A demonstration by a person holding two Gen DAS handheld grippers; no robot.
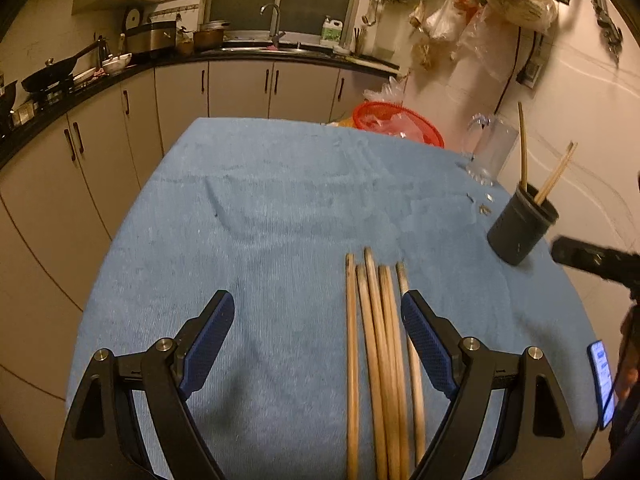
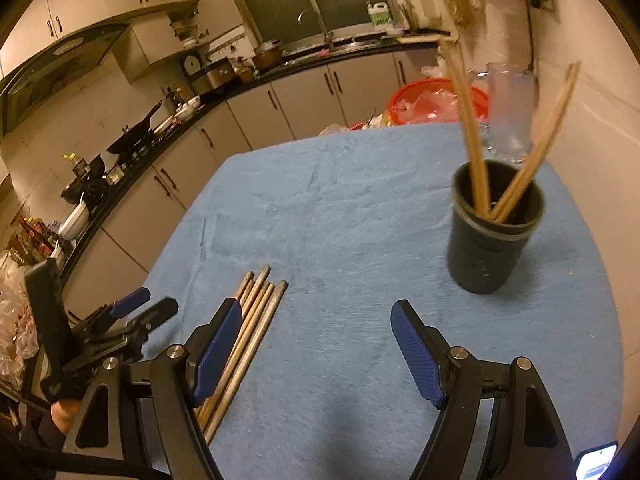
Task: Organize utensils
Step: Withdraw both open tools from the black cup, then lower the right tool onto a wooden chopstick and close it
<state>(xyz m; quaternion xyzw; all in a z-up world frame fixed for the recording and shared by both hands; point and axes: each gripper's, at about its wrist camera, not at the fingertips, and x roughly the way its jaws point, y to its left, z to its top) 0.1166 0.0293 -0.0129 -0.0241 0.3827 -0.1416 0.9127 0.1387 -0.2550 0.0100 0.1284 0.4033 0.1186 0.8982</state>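
Observation:
Several wooden chopsticks (image 1: 380, 360) lie side by side on the blue cloth; they also show in the right wrist view (image 2: 248, 320). A dark cup (image 2: 492, 232) stands on the cloth with three chopsticks (image 2: 516, 184) leaning in it; the cup also shows in the left wrist view (image 1: 520, 228). My left gripper (image 1: 318, 320) is open and empty above the cloth, its right finger (image 1: 428, 344) over the lying chopsticks. My right gripper (image 2: 316, 336) is open and empty, in front of the cup, its left finger (image 2: 216, 352) over the lying chopsticks. The left gripper shows in the right wrist view (image 2: 140, 308).
A blue cloth (image 1: 280, 208) covers the table. A clear glass mug (image 2: 508, 112) stands behind the cup. A red basket (image 1: 396, 120) with plastic sits at the far edge. A phone (image 1: 602, 380) shows at the right. Kitchen counter and cabinets (image 1: 240, 80) lie beyond.

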